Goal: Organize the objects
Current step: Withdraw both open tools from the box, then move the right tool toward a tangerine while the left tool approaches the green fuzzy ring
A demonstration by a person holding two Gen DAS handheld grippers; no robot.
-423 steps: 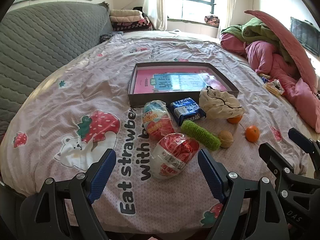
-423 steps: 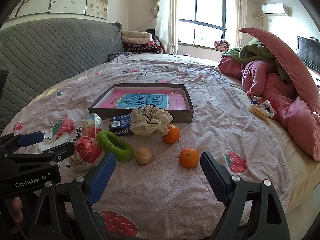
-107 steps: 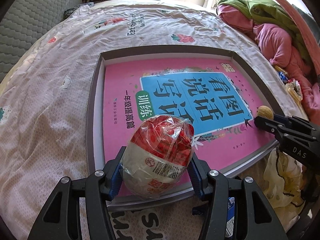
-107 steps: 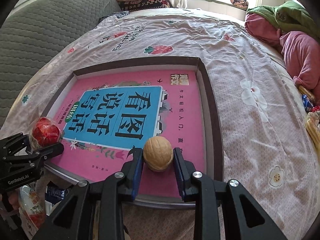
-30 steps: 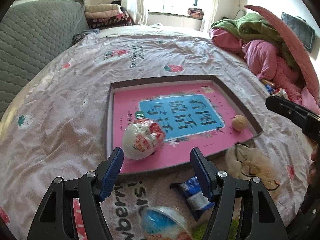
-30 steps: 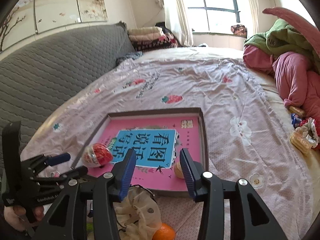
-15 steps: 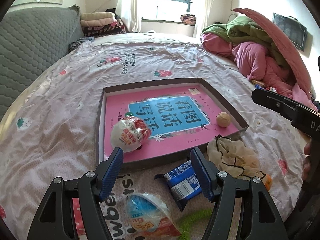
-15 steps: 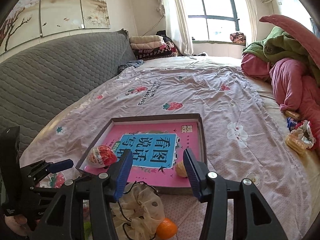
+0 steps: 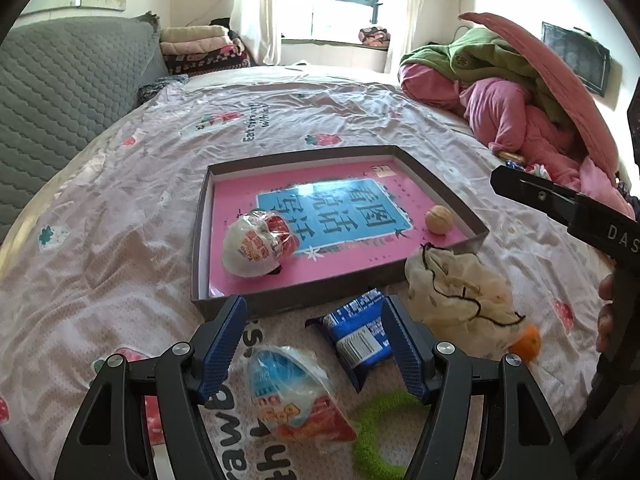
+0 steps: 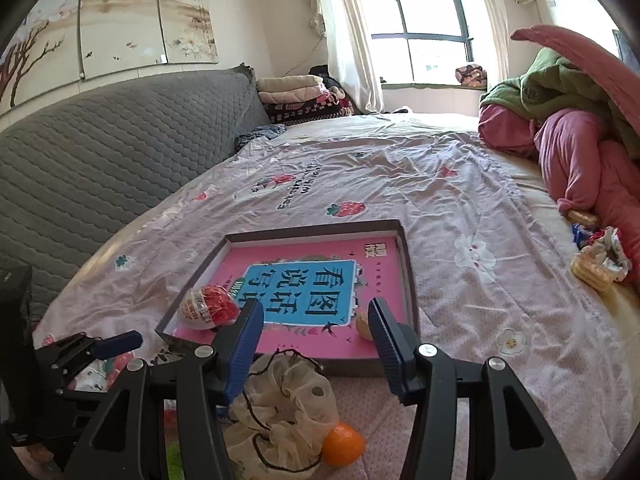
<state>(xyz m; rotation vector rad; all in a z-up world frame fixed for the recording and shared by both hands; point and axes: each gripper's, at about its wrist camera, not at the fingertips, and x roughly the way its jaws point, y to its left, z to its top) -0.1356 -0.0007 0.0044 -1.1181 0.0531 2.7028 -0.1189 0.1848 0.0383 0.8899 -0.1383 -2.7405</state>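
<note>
On the strawberry-print bedsheet (image 9: 120,200) sits a shallow grey cardboard tray (image 9: 198,240) lined with a pink-and-blue book cover; inside it lie a red-and-white plastic-wrapped egg-shaped toy (image 9: 260,242) near the left wall and a small tan walnut (image 9: 439,220) near the right wall. Outside the tray, along its near edge, wait a blue-topped wrapped egg-shaped toy (image 9: 292,396), a blue foil snack packet (image 9: 358,334), a fuzzy green ring (image 9: 380,432), a cream fabric scrunchie (image 9: 460,292) and an orange tangerine (image 9: 527,342).

Both tools are released and empty: the left gripper (image 9: 314,348) hangs with jaws spread, and the right gripper (image 10: 316,350) likewise.

Judging by position, the blue-topped egg is the left gripper's likely next pick. It lies just below and between those jaws, its long axis running diagonally from upper left to lower right, so a slight descent should bracket its narrow width. The scrunchie and tangerine (image 10: 343,444) sit directly under the right gripper, nearer that hand.
</note>
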